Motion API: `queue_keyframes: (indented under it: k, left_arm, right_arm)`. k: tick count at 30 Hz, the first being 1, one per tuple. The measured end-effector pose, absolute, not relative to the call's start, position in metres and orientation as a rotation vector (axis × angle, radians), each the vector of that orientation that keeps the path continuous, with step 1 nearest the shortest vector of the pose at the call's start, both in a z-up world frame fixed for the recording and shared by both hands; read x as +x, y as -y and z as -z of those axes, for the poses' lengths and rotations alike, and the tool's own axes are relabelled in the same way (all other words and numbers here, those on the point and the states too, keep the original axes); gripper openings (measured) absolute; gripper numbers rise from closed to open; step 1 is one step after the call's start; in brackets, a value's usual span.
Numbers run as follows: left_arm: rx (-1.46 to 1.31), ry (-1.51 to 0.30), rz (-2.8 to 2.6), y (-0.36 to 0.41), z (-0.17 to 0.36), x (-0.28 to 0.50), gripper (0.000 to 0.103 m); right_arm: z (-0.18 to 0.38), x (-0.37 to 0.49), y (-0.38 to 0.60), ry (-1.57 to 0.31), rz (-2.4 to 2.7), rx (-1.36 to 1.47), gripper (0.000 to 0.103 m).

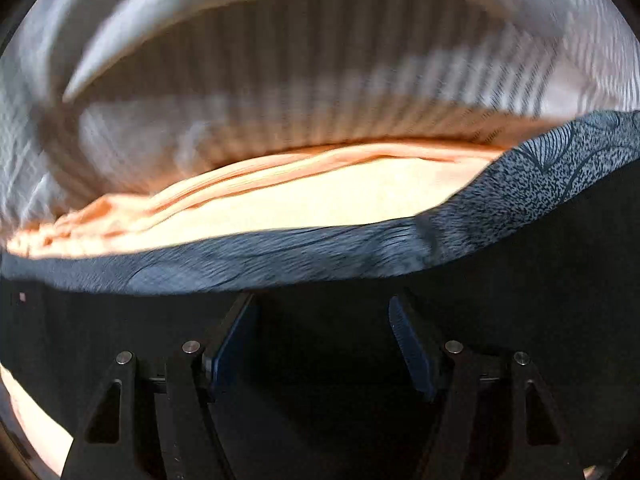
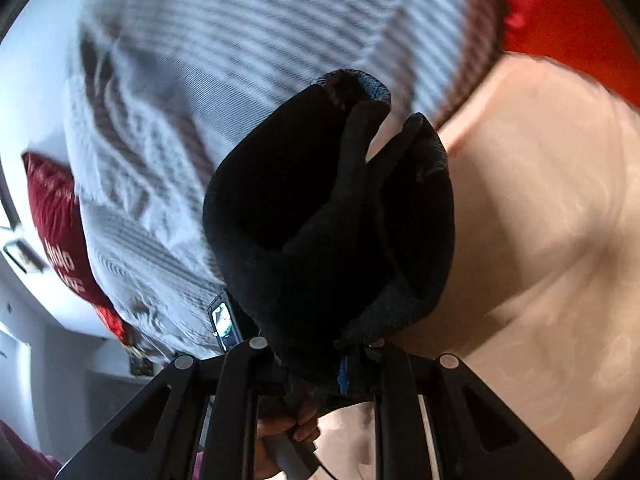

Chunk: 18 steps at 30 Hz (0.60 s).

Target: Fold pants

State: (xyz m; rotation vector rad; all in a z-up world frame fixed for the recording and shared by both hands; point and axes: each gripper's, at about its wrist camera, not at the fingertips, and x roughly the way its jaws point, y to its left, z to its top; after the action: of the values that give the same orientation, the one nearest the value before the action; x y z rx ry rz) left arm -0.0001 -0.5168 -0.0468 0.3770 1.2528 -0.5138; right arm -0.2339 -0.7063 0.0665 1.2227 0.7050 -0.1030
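Left wrist view: my left gripper [image 1: 322, 340] has its jaws spread apart with nothing between them. The blue pads [image 1: 414, 350] are bare. Just ahead of the fingertips lies the pants [image 1: 360, 248], dark fabric with a speckled, scalloped print along the visible edge. The edge runs across the frame from lower left up to the right. The darker mass of the same garment fills the area below that edge, down to the gripper. I cannot tell whether the fingertips touch the cloth. Beyond the pants is a peach-coloured sheet [image 1: 320, 200], and behind that a grey-and-white striped blanket [image 1: 300, 92], heavily motion-blurred.

Right wrist view: my right gripper [image 2: 344, 360] is clamped on the pants [image 2: 320, 216]. A bunched wad of the dark fabric rises from between the closed jaws and blocks the centre of the view. A bit of blue pad shows at the pinch point. The folds open at the top into several lobes. The peach sheet [image 2: 540, 240] lies to the right, the striped blanket [image 2: 240, 40] to the upper left. A red pillow [image 2: 60, 232] with lettering sits at far left. Something red [image 2: 568, 28] shows at upper right. A phone-like object [image 2: 224, 320] lies on the blanket near the gripper.
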Motion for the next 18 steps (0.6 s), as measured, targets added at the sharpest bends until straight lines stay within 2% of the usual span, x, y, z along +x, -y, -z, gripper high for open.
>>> queue_keyframes:
  k: [10, 18]
  left_arm:
    - [0.294, -1.284, 0.461, 0.383, 0.017, 0.038, 0.07]
    - [0.247, -1.32, 0.33, 0.286, 0.015, 0.054, 0.07]
  right_arm:
    - [-0.119, -0.157, 0.605, -0.879, 0.111, 0.792, 0.016]
    - [-0.082, -0.077, 0.481, -1.075, 0.126, 0.407, 0.016]
